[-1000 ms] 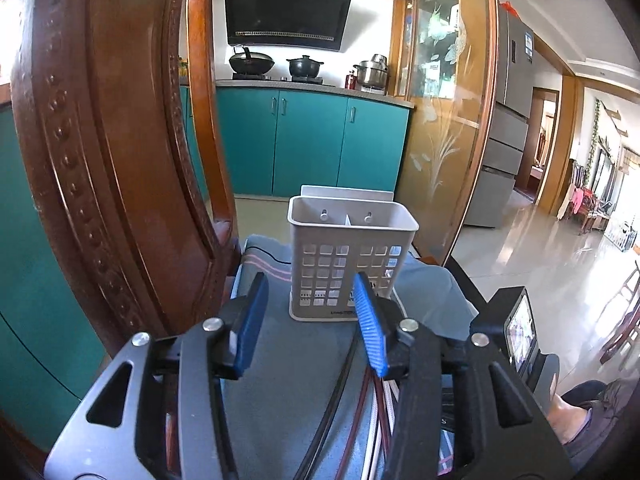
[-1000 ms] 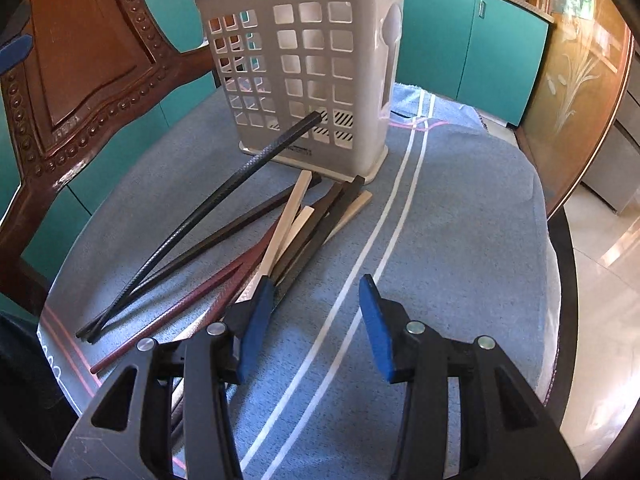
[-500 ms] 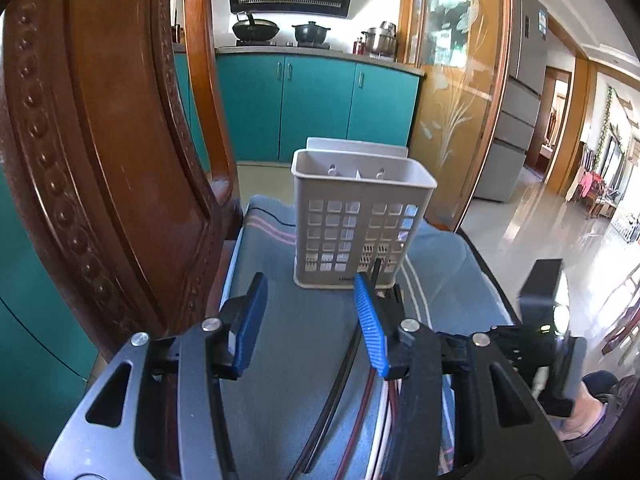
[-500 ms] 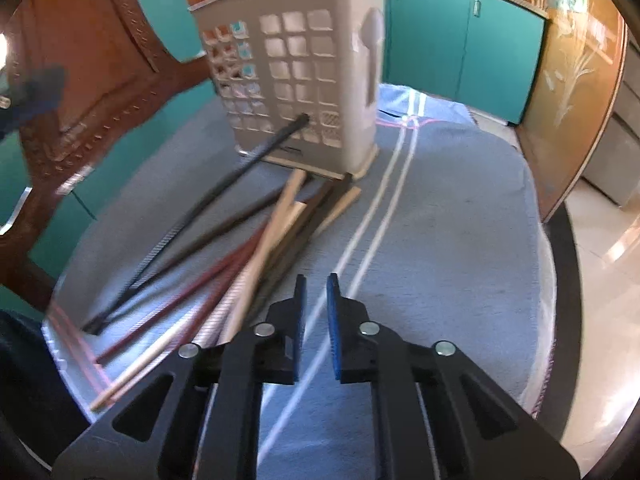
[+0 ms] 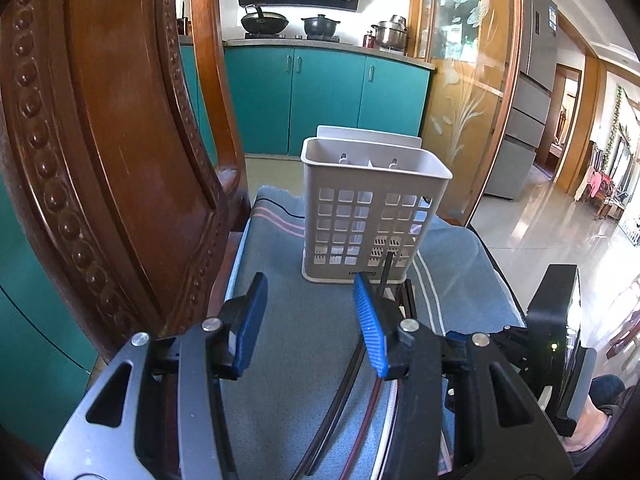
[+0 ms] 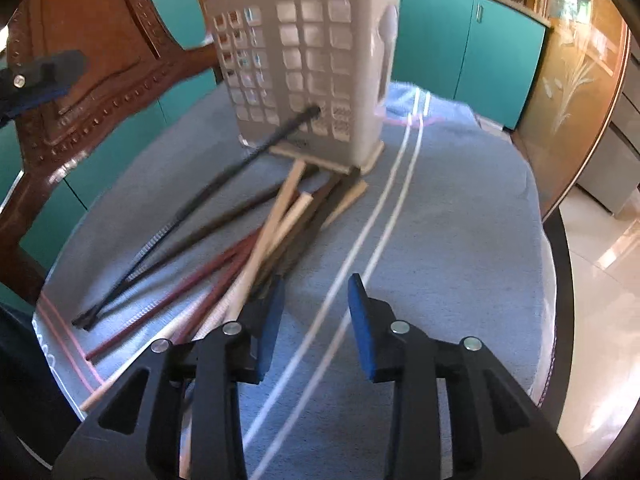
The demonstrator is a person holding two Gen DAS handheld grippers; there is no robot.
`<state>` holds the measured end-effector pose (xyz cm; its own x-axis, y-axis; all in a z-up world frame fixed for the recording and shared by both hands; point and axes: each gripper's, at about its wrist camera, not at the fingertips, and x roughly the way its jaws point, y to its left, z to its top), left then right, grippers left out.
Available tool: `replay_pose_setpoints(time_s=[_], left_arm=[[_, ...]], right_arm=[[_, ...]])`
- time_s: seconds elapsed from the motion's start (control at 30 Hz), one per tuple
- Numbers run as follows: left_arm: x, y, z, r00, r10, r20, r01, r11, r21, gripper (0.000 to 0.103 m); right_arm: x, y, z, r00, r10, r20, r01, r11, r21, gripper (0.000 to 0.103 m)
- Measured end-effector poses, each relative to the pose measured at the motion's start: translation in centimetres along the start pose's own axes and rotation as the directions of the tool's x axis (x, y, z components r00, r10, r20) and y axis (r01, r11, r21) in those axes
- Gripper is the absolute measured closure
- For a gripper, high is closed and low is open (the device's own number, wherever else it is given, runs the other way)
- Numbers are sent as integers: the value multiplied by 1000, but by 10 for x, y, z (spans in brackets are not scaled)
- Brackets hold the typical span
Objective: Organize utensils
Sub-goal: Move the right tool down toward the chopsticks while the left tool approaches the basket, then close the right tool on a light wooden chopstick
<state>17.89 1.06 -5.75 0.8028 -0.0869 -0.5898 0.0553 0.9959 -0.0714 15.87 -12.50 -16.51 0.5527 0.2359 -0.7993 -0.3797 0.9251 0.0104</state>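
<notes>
You are holding your left gripper [image 5: 307,320] just in front of the utensil basket [image 5: 370,216], jaws spread wide and gripping nothing. The basket is standing upright on the blue cloth [image 5: 312,368] that is covering the bench, with the carved wooden chair [image 5: 112,152] rising just to the left of the basket. A long black chopstick [image 6: 192,208] is leaning with its tip against the basket's front wall, while its other end is resting on the cloth, nearer to you than the basket.

Your right gripper [image 6: 314,320] is hovering over the cloth on the near side of the basket, jaws spread apart and empty. The chopstick pile [image 6: 264,236] is lying fanned out from the basket's base toward you: pale wooden, dark brown and reddish sticks crossing one another. The far ends of some sticks are appearing to touch the basket's foot, though motion blur is making that hard to confirm. Your right gripper's left finger [image 6: 270,320] is sitting right at the near edge of that pile. Two white stripes [image 6: 384,204] are running along the cloth just right of the basket.
</notes>
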Motion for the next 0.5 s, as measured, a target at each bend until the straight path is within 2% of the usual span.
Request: replay_pose_setpoints(time_s=[0.17, 0.37, 0.5], left_arm=[[4, 2, -1, 1000, 8, -12, -8, 1000, -4, 58], [7, 6, 1, 1000, 16, -19, -16, 1000, -25, 58], [10, 6, 0, 999, 4, -34, -5, 999, -37, 58]], right_arm=[[-2, 2, -2, 1000, -19, 8, 20, 1000, -16, 69], [-14, -14, 1, 996, 73, 52, -77, 994, 77, 69], [-15, -11, 5, 992, 110, 55, -115, 989, 88, 69]])
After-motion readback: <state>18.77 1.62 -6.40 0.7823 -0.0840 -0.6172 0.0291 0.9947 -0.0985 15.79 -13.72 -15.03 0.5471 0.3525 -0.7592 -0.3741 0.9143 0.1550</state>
